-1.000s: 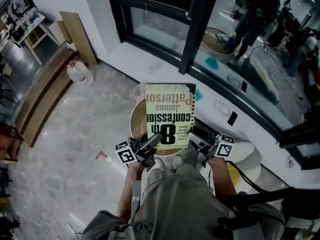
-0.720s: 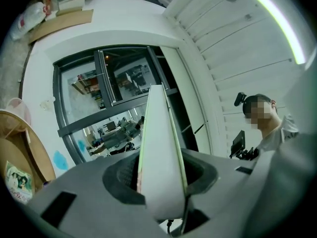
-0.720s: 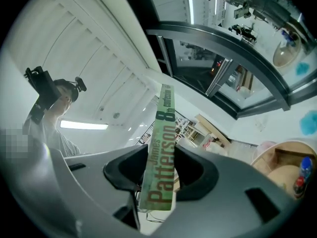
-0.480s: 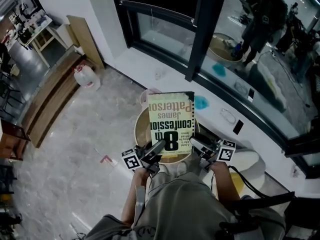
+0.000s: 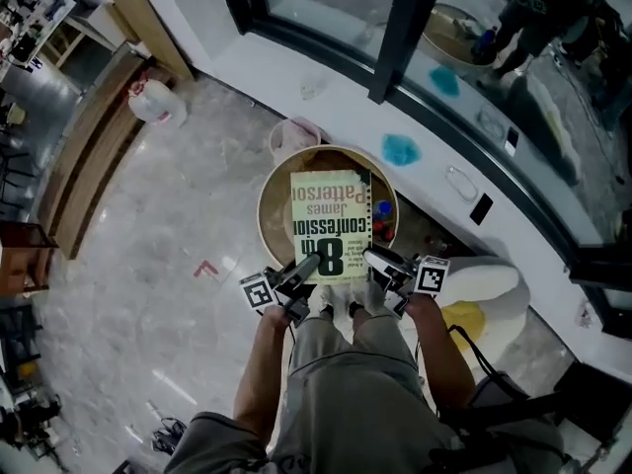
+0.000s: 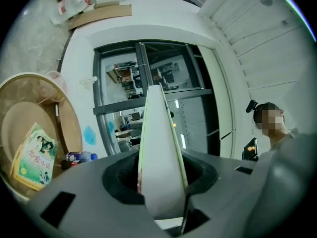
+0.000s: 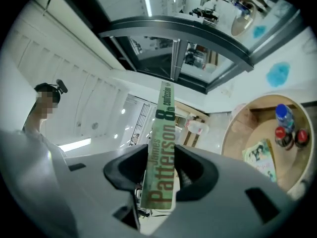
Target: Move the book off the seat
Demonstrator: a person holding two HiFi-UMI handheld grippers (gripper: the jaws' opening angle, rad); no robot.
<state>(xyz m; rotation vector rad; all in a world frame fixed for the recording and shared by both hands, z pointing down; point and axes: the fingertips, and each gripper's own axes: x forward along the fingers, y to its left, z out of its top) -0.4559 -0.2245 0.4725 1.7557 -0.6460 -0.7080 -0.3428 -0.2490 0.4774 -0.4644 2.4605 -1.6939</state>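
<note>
I clamp the book (image 5: 331, 227) at 12 o'clock over the tub (image 5: 265, 205), left gripper (image 5: 310, 266) on its page edge, right gripper (image 5: 376, 261) on its spine, two grips to hold it level.

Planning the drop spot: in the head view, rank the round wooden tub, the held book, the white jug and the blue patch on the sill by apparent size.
1. round wooden tub
2. book, though it is held nearer the camera, which flatters it
3. white jug and blue patch: about alike, not ranked
</note>
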